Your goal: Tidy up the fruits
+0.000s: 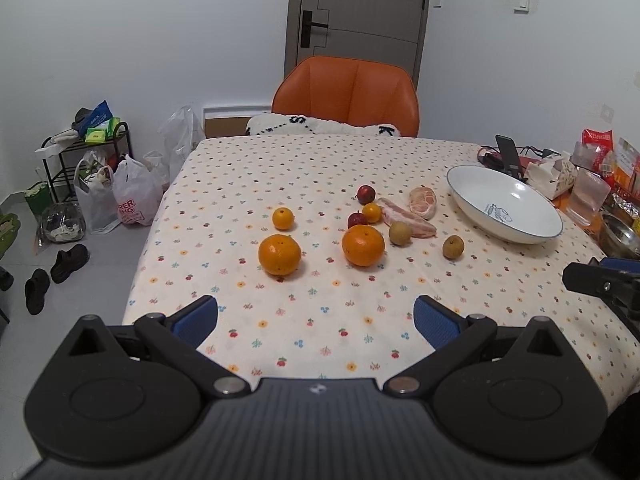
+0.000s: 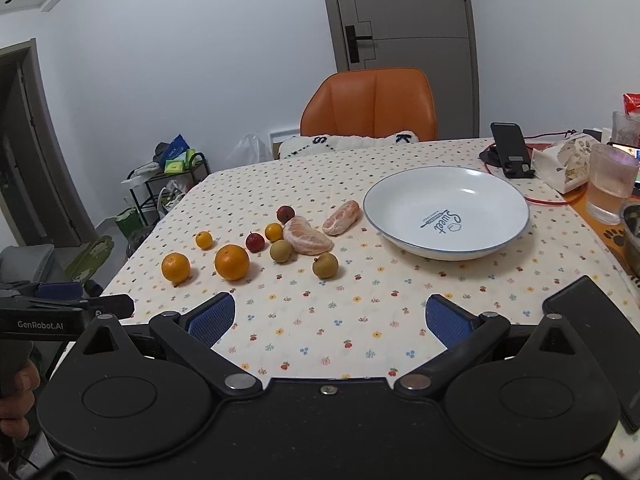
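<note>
Fruit is lying scattered across a floral tablecloth (image 2: 320,320) as both grippers are hovering above the near edge. 2 large oranges (image 2: 232,262) are sitting at 10 o'clock from the right gripper (image 2: 330,318), with 2 smaller oranges (image 2: 203,239) just behind them. 2 small red fruits (image 2: 255,242) and 2 brownish-green round fruits (image 2: 325,265) are clustering around 2 peeled citrus segments (image 2: 307,236), one segment touching a green fruit. The white bowl (image 2: 384,216), blue-rimmed and printed "Sweet", is standing empty at 1 o'clock, just beside the segments.

The right gripper's blue-padded fingers are spread wide, holding nothing. The left gripper (image 1: 316,318) is likewise released, its pads wide apart over bare cloth, the oranges lying at 12 o'clock from it.

Beyond the bowl, a phone stand (image 2: 512,152), a ribbed glass (image 2: 610,184) and a tissue pack (image 2: 568,164) are crowding the table's far right corner. An orange chair (image 2: 370,104) is standing at the far side, before a grey door (image 2: 404,12). Nothing is lying between the fruit and the bowl.
</note>
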